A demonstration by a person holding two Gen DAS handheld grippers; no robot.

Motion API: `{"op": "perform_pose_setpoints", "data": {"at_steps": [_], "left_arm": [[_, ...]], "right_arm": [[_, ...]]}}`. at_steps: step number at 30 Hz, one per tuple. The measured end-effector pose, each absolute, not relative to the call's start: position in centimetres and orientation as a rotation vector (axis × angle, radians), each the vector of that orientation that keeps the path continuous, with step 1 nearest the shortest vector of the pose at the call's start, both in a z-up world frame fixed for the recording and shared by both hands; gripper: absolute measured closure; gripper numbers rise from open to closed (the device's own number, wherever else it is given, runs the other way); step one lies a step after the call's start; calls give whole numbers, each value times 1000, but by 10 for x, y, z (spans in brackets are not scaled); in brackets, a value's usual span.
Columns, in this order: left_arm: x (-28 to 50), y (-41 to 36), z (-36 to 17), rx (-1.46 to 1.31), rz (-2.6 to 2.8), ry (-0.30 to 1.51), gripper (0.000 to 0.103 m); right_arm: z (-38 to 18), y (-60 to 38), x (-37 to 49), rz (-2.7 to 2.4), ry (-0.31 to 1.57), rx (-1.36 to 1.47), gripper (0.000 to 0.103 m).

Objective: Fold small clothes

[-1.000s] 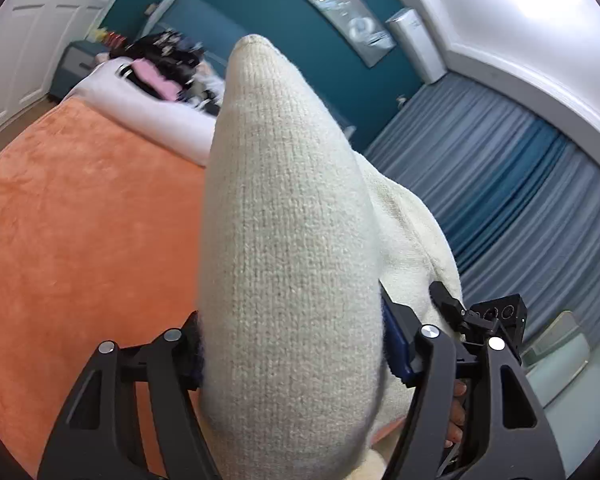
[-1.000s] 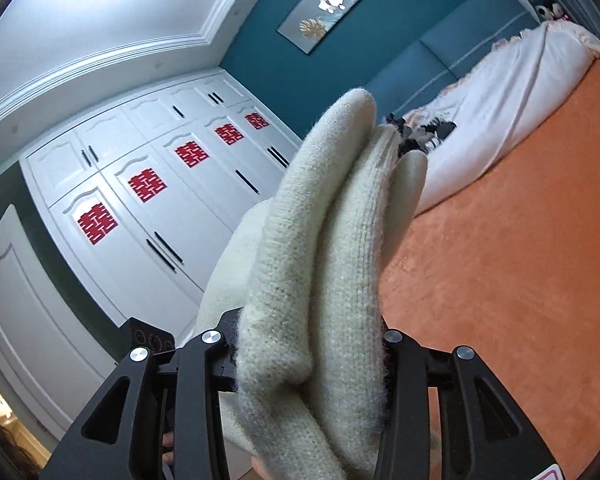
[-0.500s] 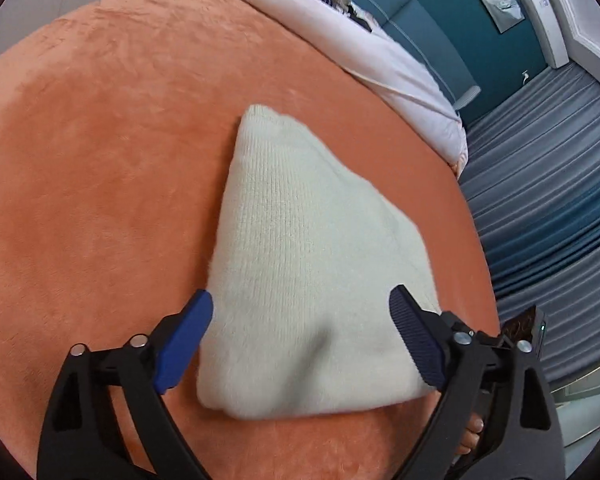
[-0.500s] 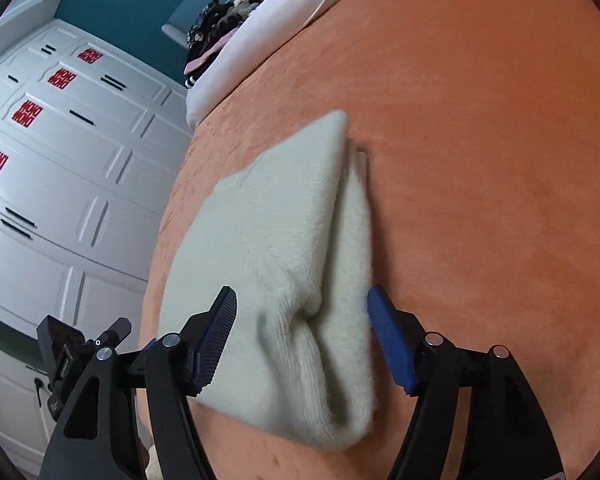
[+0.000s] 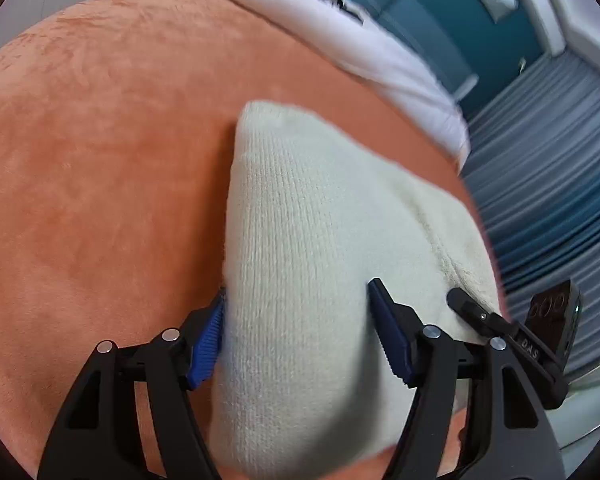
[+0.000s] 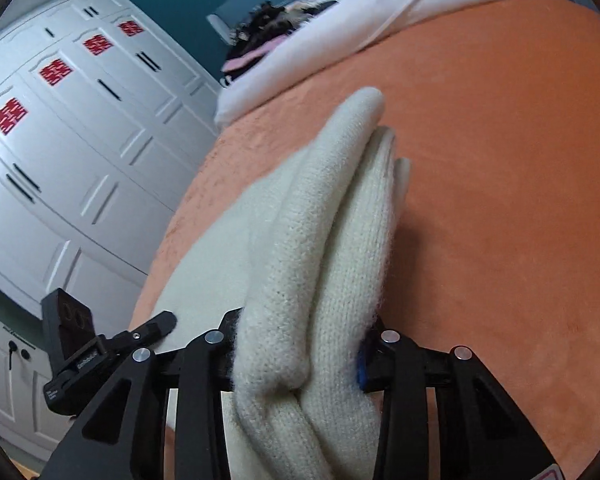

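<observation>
the left gripper (image 5: pixel 296 328) has just been closing its jaws, and its blue pads (image 5: pixel 206 344) now press into both sides of the near end of the cream knitted garment (image 5: pixel 320 240). the garment lies folded on the orange bedspread (image 5: pixel 92 168), its narrow far corner pointing toward 12 o'clock. a white duvet (image 5: pixel 360 44) runs across the far edge of the bed, from 12 round to 2 o'clock, with grey-blue curtains (image 5: pixel 552 152) at 3 o'clock.

the right gripper (image 6: pixel 300 352) has likewise just been closing and is clamped on the bunched, layered edge of the same garment (image 6: pixel 328 240), the knit squeezed tight between its jaws. here the folds rise toward 12 o'clock. white wardrobe doors (image 6: pixel 80 140) with red paper emblems (image 6: pixel 10 116) stand at 9 to 10 o'clock, and dark clothing (image 6: pixel 268 28) lies heaped at 12 o'clock.
</observation>
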State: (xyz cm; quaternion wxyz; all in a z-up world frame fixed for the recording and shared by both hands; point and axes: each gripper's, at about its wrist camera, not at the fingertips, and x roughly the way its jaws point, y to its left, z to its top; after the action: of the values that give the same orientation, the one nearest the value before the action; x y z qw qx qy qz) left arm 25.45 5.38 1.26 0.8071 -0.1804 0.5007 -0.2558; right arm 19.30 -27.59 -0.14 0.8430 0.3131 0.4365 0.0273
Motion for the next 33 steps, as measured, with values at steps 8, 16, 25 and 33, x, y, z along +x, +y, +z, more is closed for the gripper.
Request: {"op": "perform_pose_setpoints", "data": {"at_steps": [8, 16, 25, 33], "left_arm": [[238, 39, 21, -244, -452, 1032, 32], [247, 32, 23, -247, -432, 1041, 40], [238, -1, 12, -158, -458, 1015, 36], [209, 5, 49, -34, -394, 916, 30]], "right_arm": [[2, -288, 191, 56, 949, 703, 61], [10, -285, 205, 100, 929, 702, 70], [-24, -310, 197, 31, 989, 688, 58], [39, -310, 128, -127, 872, 633, 43]]}}
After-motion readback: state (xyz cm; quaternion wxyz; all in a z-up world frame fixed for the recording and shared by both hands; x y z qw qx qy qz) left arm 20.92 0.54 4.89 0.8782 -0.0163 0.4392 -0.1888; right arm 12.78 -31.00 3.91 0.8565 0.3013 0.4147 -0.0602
